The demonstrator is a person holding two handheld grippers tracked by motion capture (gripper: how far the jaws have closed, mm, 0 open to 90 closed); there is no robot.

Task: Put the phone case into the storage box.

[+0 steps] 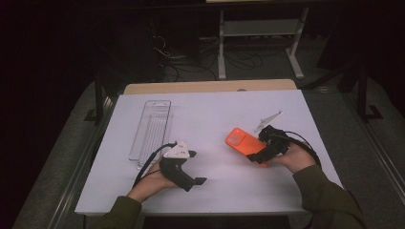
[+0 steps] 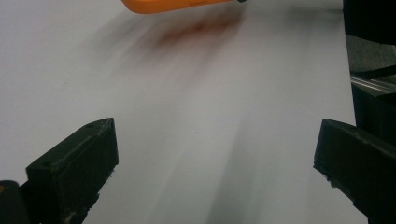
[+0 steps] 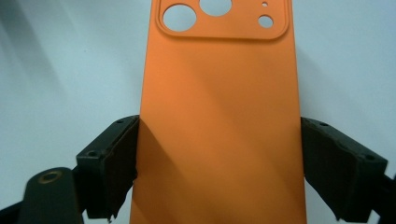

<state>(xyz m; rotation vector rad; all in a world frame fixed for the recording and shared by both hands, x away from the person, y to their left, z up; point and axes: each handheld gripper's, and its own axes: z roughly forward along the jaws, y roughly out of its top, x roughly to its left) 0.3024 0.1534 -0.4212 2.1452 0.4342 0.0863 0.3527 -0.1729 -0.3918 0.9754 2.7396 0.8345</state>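
An orange phone case (image 1: 240, 139) with camera cut-outs is held a little above the white table (image 1: 215, 109) at the right. My right gripper (image 1: 258, 151) is shut on it, gripping its lower part across the width. The right gripper view has the case (image 3: 219, 84) running up the middle, back side facing the camera, with both black pads pressed on its long edges around my right gripper (image 3: 219, 170). At the front left my left gripper (image 1: 197, 167) rests open, nothing between its jaws. The left gripper view looks past that open gripper (image 2: 217, 163) over bare table to the case's edge (image 2: 173, 4).
A long clear plastic tray (image 1: 152, 126) lies at the table's left, beyond the left hand. A wooden strip (image 1: 210, 86) borders the far edge. The table's right edge (image 2: 369, 70) drops to dark floor. Cables and a metal stand (image 1: 258, 28) are in the dark behind.
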